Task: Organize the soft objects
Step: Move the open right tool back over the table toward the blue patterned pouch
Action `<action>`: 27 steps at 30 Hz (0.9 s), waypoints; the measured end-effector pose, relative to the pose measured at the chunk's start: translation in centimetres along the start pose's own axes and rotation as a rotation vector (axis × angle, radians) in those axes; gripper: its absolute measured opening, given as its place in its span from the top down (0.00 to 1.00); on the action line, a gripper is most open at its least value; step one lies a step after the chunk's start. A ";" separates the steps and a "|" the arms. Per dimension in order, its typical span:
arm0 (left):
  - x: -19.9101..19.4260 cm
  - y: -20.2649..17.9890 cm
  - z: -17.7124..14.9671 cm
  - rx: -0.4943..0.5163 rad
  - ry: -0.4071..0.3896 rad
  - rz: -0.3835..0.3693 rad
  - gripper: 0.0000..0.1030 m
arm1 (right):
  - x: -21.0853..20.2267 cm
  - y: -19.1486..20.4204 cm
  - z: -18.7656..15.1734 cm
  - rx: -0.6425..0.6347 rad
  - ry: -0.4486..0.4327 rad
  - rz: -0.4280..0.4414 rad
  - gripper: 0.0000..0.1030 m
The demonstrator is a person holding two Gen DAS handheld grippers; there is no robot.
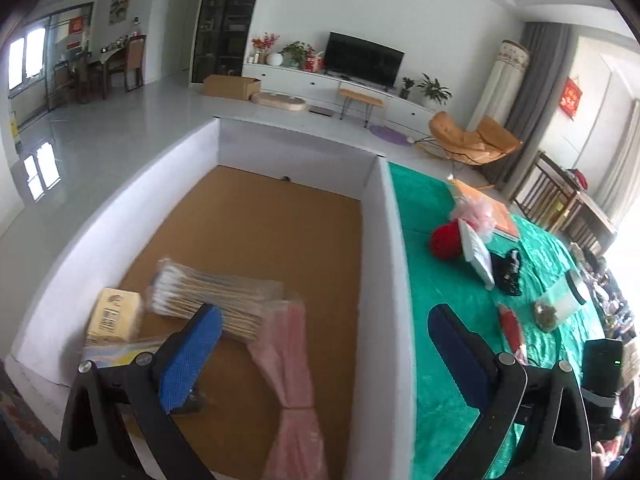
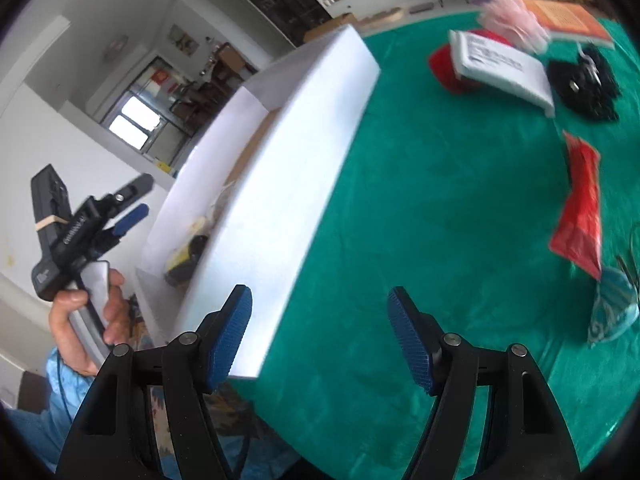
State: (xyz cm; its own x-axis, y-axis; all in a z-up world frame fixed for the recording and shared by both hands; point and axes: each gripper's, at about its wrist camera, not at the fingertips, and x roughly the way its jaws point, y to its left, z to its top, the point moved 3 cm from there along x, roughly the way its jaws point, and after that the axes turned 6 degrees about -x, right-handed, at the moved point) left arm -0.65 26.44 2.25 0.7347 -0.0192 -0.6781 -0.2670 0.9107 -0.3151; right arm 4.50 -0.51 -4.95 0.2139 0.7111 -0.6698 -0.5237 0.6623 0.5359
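Green cloth [image 2: 420, 200] covers the table under my right gripper [image 2: 320, 336], and its blue pads stand wide apart with nothing between them. My left gripper [image 1: 324, 340] is wide open too and holds nothing; it hangs over the white box [image 1: 384, 248], with one pad above the brown floor of the box and the other past the box wall. Below its left pad lie a bag of cotton swabs [image 1: 208, 292], a pink cloth bundle [image 1: 288, 380] and a small tissue pack [image 1: 116, 316]. The soft things not yet put away sit ahead and to the right of my right gripper: a red yarn ball [image 2: 444, 68], a white packet [image 2: 504, 68] leaning on it, a pink puff [image 2: 512, 20], a black fuzzy thing [image 2: 584, 88] and a red bag [image 2: 580, 208]. I think the next job is to fetch one of these. The red bag is nearest, so I should swing right, come down flat, and pinch it near the middle so it does not slip or drag the cloth.
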 end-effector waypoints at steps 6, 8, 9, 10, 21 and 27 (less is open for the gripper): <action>0.4 -9.1 -2.8 0.155 0.045 -0.138 0.01 | -9.2 -15.8 -5.6 0.467 -0.360 -0.273 0.47; 0.7 -11.8 -4.0 0.216 0.058 -0.170 0.01 | -15.3 -18.7 -9.0 0.647 -0.573 -0.440 0.35; 1.3 -13.1 -4.7 0.242 0.072 -0.180 0.01 | -17.3 -19.2 -10.1 0.683 -0.631 -0.476 0.33; 2.0 -14.3 -5.3 0.265 0.092 -0.185 0.01 | -18.6 -19.4 -10.7 0.679 -0.649 -0.520 0.33; 11.9 -19.4 -10.0 0.330 0.240 -0.117 0.01 | -9.5 -15.3 -4.5 0.115 -0.166 -0.696 0.25; 13.7 -19.3 -10.4 0.361 0.225 -0.085 0.01 | -16.6 -21.9 -5.2 0.340 -0.341 -0.959 0.25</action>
State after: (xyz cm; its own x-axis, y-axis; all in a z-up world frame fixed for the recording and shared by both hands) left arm 8.04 4.31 -7.90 0.5799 -0.1537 -0.8000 0.0538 0.9871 -0.1506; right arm 8.11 -28.01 -8.23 0.6603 -0.1477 -0.7363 0.2316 0.9727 0.0126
